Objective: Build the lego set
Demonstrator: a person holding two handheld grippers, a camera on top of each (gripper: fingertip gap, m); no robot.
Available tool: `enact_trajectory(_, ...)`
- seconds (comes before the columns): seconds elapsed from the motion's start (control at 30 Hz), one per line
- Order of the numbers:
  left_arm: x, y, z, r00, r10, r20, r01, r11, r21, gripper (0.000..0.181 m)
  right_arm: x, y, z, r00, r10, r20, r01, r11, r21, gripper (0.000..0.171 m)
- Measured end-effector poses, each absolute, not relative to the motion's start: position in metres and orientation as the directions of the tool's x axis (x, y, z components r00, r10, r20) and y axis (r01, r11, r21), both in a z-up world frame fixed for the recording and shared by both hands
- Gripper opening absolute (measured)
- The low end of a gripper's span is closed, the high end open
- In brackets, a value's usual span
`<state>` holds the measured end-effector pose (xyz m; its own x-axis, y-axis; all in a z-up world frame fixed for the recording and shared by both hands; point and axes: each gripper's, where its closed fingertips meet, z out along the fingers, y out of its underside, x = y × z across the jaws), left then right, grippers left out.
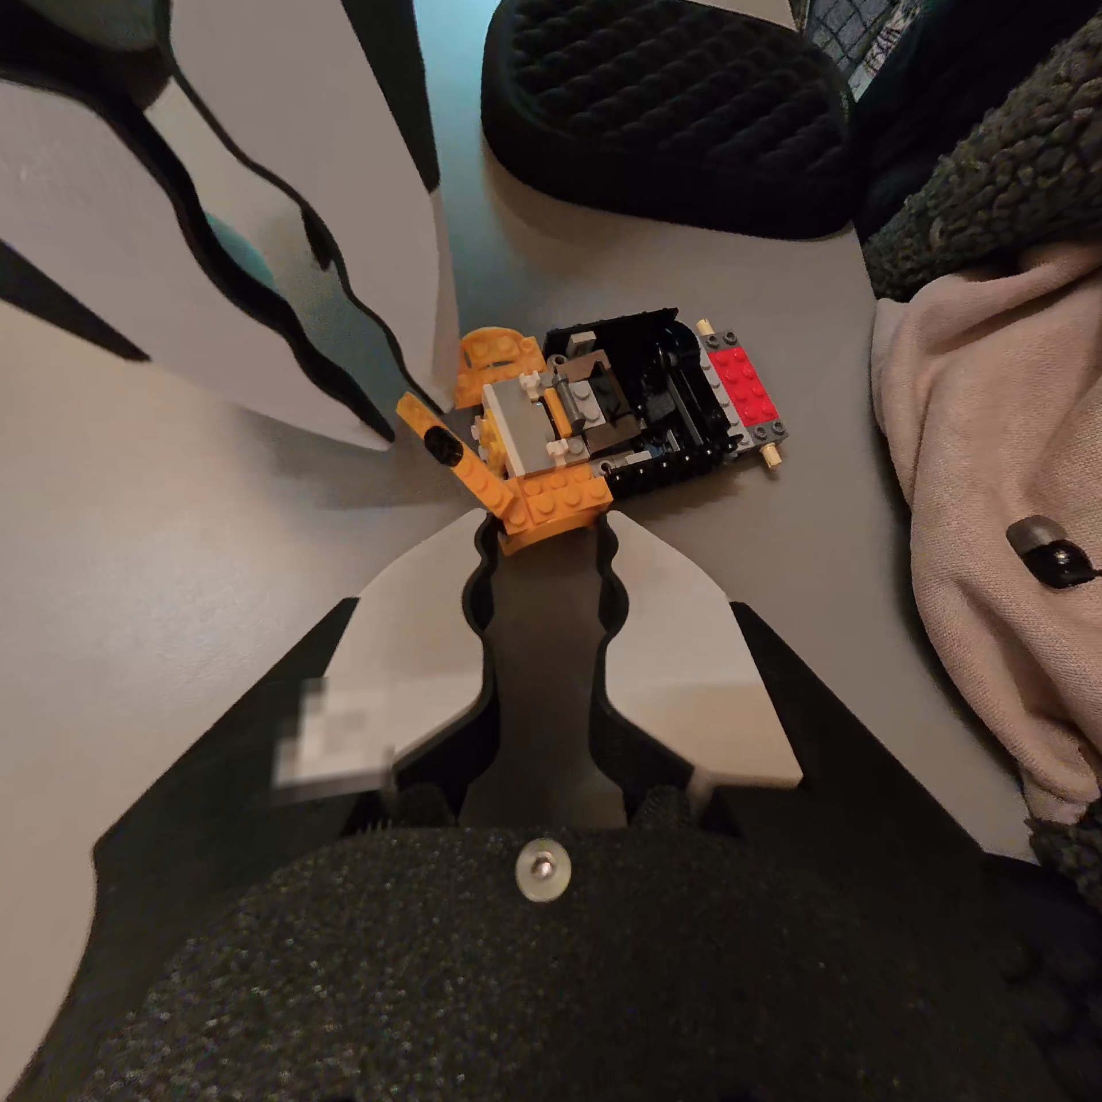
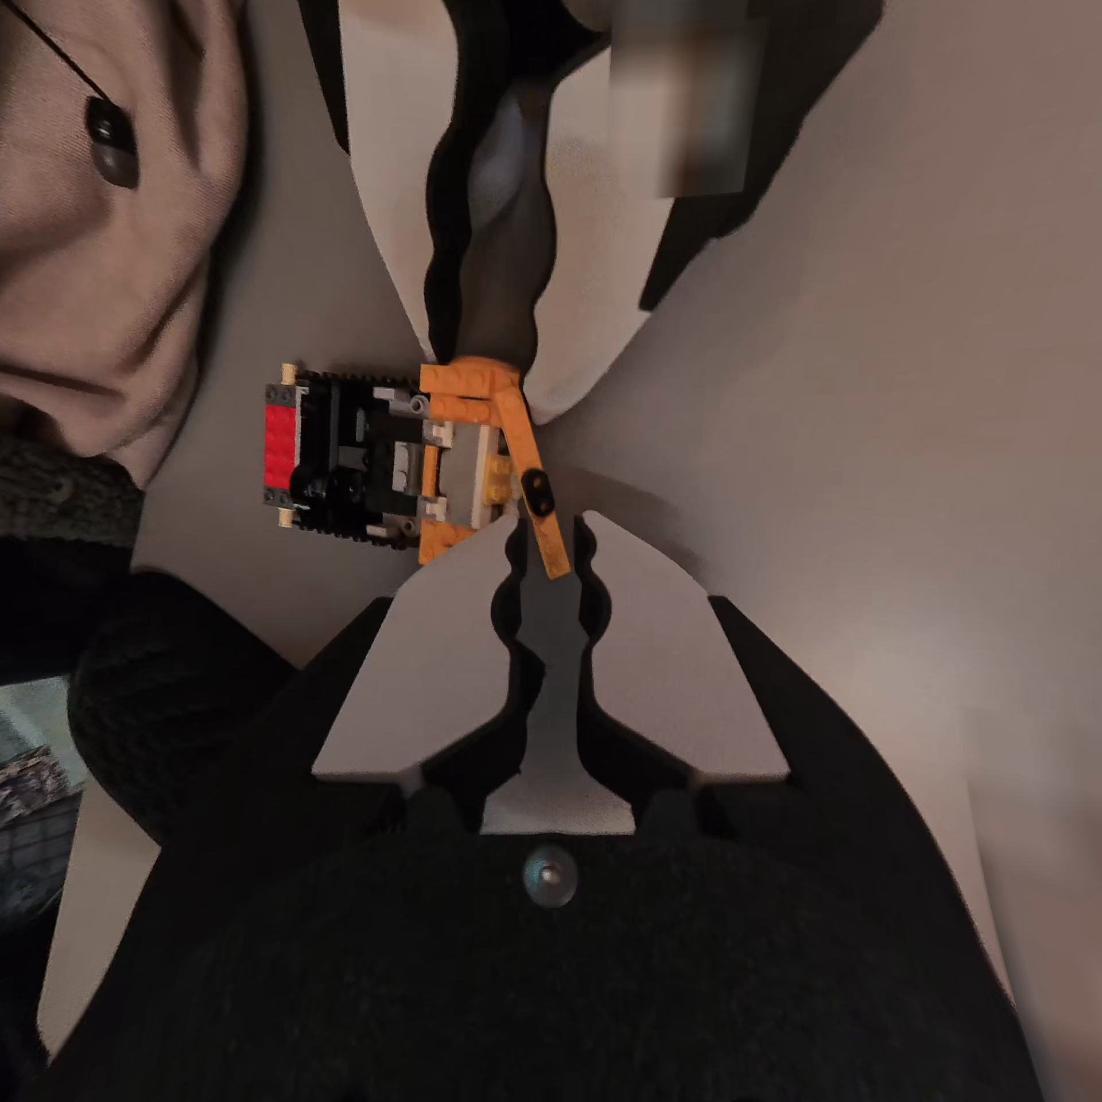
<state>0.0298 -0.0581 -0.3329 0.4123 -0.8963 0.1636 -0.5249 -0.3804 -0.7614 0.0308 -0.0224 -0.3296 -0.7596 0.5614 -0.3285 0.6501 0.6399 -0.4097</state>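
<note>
Left tool [image 1: 545,525] is pinched onto the orange corner of the lego model [image 1: 620,417], which sits on the grey worktop [image 1: 179,536]. Right tool [image 2: 551,536] sits narrowly parted around the long orange plate [image 2: 531,477], though whether it is gripping is unclear.

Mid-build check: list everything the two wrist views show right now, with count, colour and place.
Lego model: one, black chassis, orange front, grey middle, red plate at rear; on the table.
Long orange plate: one, with a black piece on it; slanting across the model's front.
Table: one, grey.
Black textured object: one, beyond the model.
Person's clothing: beige and dark; beside the model's rear.
Left tool: black and white; closed on the orange front corner.
Right tool: around the long plate's free end.
</note>
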Motion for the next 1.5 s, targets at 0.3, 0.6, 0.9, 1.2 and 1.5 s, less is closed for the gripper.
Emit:
enact_trajectory(0.3,0.027,-0.053,-0.335,0.409,-0.896,0.172,-0.513,-0.381,-0.769,0.032,0.031,-0.031,-0.316,-0.702,0.593,-0.393,0.711,0.564,-0.420,0.007)
enact_trajectory(0.6,0.027,-0.050,-0.336,0.416,-0.894,0.165,-0.505,-0.378,-0.776,0.031,0.041,-0.033,-0.321,-0.604,0.768,-0.214,0.796,0.568,-0.209,0.007)
enact_trajectory(0.9,0.028,-0.045,-0.331,0.428,-0.888,0.171,-0.465,-0.378,-0.801,0.033,0.039,-0.037,-0.323,-0.559,0.798,-0.224,0.828,0.526,-0.192,0.008)
enact_trajectory(1.2,0.030,-0.042,-0.327,0.424,-0.893,0.150,-0.446,-0.350,-0.824,0.027,0.042,-0.039,-0.323,-0.580,0.782,-0.229,0.814,0.544,-0.201,0.010)
enact_trajectory(1.5,0.031,-0.042,-0.326,0.419,-0.897,0.140,-0.442,-0.337,-0.831,0.026,0.043,-0.039,-0.322,-0.579,0.780,-0.236,0.814,0.537,-0.223,0.011)
